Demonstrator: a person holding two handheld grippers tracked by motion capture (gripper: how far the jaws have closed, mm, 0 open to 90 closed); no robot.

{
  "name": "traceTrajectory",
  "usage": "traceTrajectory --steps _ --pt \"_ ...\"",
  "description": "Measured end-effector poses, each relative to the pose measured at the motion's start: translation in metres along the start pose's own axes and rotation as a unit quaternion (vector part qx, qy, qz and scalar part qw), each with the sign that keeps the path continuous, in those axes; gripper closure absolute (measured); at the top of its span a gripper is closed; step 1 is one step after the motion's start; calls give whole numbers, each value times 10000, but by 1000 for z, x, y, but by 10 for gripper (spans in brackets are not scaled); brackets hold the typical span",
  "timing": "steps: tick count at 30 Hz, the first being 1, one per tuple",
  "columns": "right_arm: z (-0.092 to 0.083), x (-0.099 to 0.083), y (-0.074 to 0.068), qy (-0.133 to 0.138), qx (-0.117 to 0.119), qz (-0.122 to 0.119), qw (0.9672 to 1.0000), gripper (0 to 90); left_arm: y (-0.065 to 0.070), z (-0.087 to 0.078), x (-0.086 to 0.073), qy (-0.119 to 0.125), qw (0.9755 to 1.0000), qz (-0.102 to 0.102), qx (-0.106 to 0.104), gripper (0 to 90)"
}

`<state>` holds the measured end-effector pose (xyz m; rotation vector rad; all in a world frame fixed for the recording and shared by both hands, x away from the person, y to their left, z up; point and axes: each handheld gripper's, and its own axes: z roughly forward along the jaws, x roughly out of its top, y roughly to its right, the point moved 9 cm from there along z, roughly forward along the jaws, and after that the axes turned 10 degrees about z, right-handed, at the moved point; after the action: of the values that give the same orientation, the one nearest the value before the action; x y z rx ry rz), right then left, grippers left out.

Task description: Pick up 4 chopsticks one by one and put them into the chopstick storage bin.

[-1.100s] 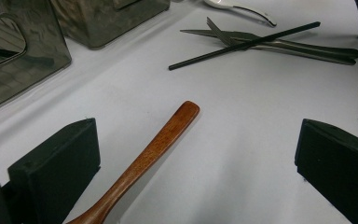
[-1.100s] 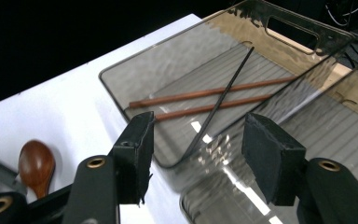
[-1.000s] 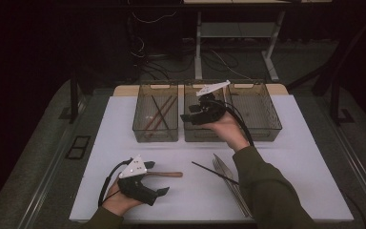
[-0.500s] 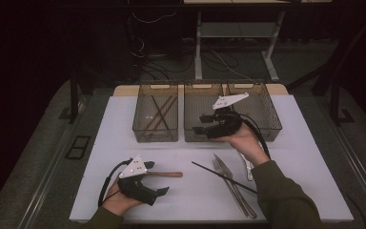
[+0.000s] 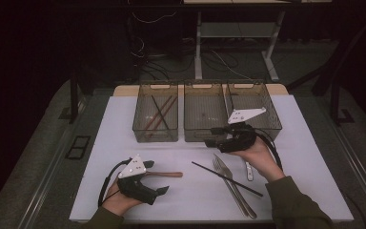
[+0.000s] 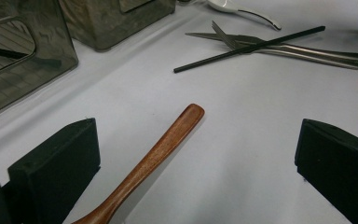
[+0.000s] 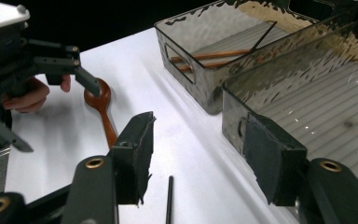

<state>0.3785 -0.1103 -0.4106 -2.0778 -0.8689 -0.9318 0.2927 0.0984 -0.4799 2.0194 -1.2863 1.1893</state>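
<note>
The left hand-held gripper (image 5: 164,190) waits open around the wooden spoon (image 6: 154,158) near the tabletop's front edge — next, squeeze it — the right hand-held gripper (image 5: 211,136) hangs open, empty.

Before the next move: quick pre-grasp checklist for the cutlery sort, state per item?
1. Left claw open and empty: ok; the jaws straddle the wooden spoon handle, no pad touching.
2. Right claw empty: ok; open, nothing between the jaws, hovering by the middle bin.
3. Black chopstick free to lift: not ok; it lies across the fork.
4. Left bin has room: ok; a few sticks inside.
5. Metal spoon reachable: cannot tell; partly under the right hand.
</note>
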Motion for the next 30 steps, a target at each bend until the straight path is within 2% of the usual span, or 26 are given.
traceTrajectory --steps 10,18,30 --pt "-11 -29 -2 -270 -23 -22 9996 533 0 -1 0 10 10000 8 6 0" --pt "-27 -49 -3 -365 -23 -29 9993 612 -1 -1 0 26 10000 -10 13 0" --pt "-45 -81 -2 -536 -201 -20 9984 716 -1 -1 0 26 10000 -6 25 0"
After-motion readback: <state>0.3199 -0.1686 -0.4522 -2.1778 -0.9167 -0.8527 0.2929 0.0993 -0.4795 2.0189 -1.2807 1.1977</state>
